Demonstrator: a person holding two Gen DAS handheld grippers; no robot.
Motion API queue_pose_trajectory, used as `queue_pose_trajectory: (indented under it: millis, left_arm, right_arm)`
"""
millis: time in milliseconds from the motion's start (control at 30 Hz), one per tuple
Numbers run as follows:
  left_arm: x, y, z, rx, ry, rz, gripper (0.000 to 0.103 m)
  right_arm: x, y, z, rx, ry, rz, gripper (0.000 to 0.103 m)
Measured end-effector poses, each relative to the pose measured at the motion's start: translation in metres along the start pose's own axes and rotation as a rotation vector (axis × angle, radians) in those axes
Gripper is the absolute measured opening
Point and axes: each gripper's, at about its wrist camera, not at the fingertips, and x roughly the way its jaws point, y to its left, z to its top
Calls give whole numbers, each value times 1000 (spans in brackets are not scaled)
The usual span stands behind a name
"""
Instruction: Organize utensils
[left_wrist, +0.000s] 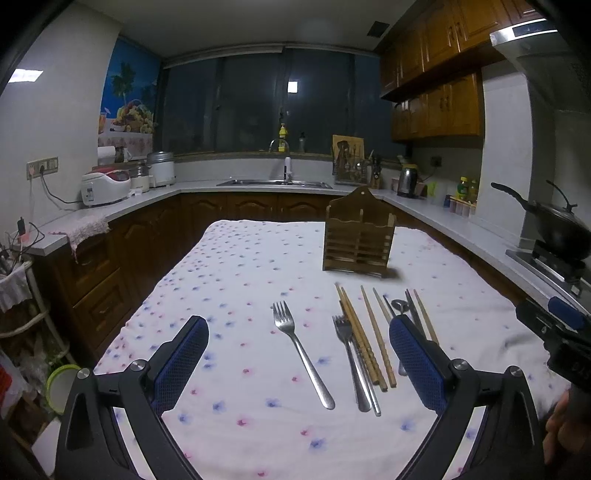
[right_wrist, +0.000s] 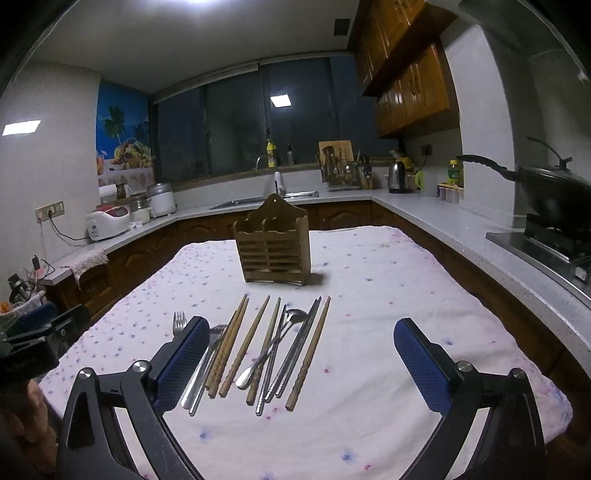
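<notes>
Both the left gripper (left_wrist: 299, 354) and right gripper (right_wrist: 301, 354) hang wide and empty, the lone fork (left_wrist: 301, 350) lying lengthwise mid-frame between the left one's fingers.

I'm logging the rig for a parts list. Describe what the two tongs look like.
Both match. The left tongs have two long flat fingers faced with blue pads in a fine diamond-mesh texture, on black angular frames with triangular cutouts and round silver pivot bolts. The right tongs have the same blue pads, black frames and silver bolts. No cables or sleeves show.
</notes>
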Motion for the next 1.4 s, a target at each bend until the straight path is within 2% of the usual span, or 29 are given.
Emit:
queue_pose_trajectory:
  millis: [1400]
  left_arm:
    - [1, -4, 6, -4, -4, 1, 99]
  right_arm:
    - [0, 6, 1, -2, 4, 12, 101]
